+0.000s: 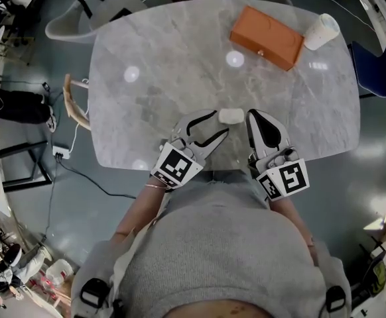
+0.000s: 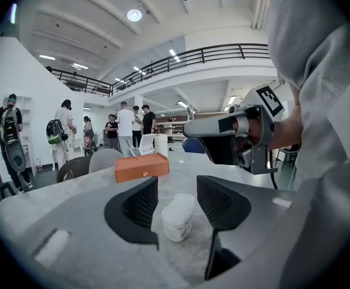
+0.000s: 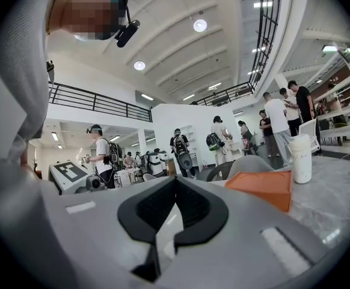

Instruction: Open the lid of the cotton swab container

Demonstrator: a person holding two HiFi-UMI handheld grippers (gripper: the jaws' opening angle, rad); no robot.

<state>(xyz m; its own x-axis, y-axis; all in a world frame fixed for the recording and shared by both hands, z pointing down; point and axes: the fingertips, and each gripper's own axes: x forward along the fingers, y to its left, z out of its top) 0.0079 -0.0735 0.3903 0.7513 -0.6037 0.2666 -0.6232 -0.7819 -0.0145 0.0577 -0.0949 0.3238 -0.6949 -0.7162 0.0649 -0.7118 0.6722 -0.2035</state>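
Cotton swab container [image 1: 231,116] is on the grey marble table [image 1: 180,58], close to its near edge, between the tips of the two grippers. Everything else, big to small:

- Table: rounded slab with ceiling lights reflecting off it. A grey chair [image 1: 93,15] is at its far-left corner.
- Person in a grey top [image 1: 219,244] stands at the near edge with a gripper in each hand. Several other people [image 2: 125,125] stand in the hall well behind the table.
- Orange box [image 1: 267,37]: far right on the table, lying flat, well apart from the container.
- Left gripper [image 1: 221,122]: comes in from the near left. Its jaws stand apart. In its own view the container sits in the gap just off the fingertips, and neither pad presses on it.
- Right gripper [image 1: 254,118]: just right of the container, jaws together with nothing clamped. Can't tell whether its tip touches the container.
- White cup [image 1: 321,30]: upright, just right of the orange box at the far-right corner.
- Container itself: a small white tub with a rounded cap end, and the lid looks on. It seems tilted or lying on its side, but I can't tell which.
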